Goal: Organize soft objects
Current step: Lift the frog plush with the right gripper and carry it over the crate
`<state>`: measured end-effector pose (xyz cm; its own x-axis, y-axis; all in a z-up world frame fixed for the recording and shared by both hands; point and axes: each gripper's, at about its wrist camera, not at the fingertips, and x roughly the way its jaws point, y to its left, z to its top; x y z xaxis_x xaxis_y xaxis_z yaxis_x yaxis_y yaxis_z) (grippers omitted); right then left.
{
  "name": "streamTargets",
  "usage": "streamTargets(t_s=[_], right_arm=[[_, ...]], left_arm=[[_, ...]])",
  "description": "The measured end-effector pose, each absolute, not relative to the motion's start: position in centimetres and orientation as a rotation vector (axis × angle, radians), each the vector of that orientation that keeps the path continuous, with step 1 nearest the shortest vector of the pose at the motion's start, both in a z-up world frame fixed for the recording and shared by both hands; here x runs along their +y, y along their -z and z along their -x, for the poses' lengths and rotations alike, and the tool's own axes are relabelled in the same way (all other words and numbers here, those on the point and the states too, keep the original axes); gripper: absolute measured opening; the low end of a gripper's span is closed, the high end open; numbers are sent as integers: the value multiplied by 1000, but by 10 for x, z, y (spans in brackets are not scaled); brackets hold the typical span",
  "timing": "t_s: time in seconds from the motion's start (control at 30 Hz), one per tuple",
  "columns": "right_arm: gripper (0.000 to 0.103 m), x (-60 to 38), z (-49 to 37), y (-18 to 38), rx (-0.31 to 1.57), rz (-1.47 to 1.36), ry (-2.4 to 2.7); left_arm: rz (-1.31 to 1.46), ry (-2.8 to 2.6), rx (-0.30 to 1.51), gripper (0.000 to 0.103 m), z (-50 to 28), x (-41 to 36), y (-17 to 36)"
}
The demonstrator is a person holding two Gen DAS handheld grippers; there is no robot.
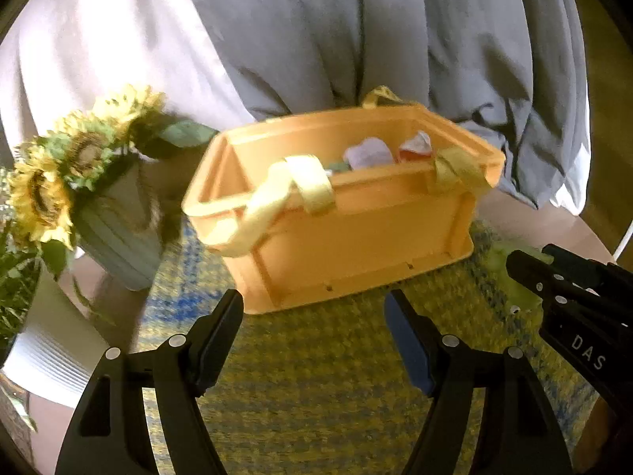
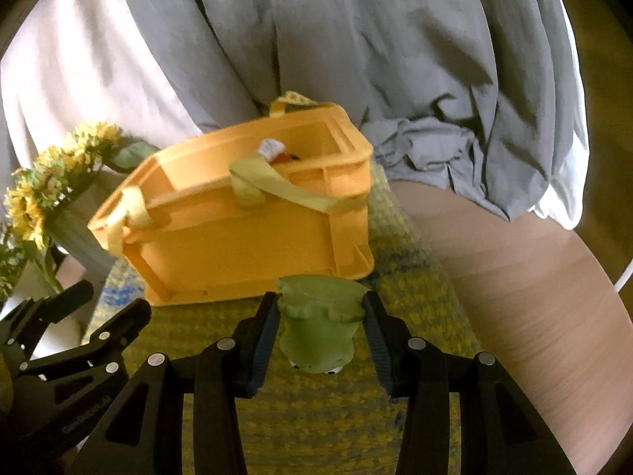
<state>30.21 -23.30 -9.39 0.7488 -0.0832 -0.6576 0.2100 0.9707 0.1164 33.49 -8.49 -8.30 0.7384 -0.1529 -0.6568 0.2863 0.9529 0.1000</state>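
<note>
An orange plastic crate (image 1: 348, 237) (image 2: 245, 245) with pale yellow strap handles (image 1: 308, 182) stands on a yellow-blue woven mat (image 1: 316, 376) (image 2: 324, 427). Inside it lie soft items, a lilac one (image 1: 368, 152) and a red-white one (image 1: 415, 146) (image 2: 273, 148). My right gripper (image 2: 320, 308) is shut on a green frog soft toy (image 2: 318, 328), held above the mat just in front of the crate. That gripper and the toy (image 1: 514, 281) show at the right edge of the left wrist view. My left gripper (image 1: 314, 308) is open and holds nothing, in front of the crate.
A vase of artificial sunflowers (image 1: 79, 182) (image 2: 51, 186) stands left of the crate beside a white ribbed pot (image 1: 47, 356). Grey and white fabric (image 1: 356, 39) (image 2: 356, 59) drapes behind. Brown table surface (image 2: 494, 277) extends to the right of the mat.
</note>
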Motion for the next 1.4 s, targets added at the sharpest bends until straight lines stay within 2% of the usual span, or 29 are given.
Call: streamTargets(t_s=[0.47, 0.83, 1.4], right_arm=[[44, -213, -299, 51, 568, -184, 115], [44, -200, -312, 21, 464, -190, 71], [44, -180, -337, -2, 385, -176, -4]], left_arm=[[-155, 207, 559, 74, -324, -57, 34], [-139, 157, 464, 80, -324, -39, -1], [-105, 109, 428, 83, -346, -22, -13]])
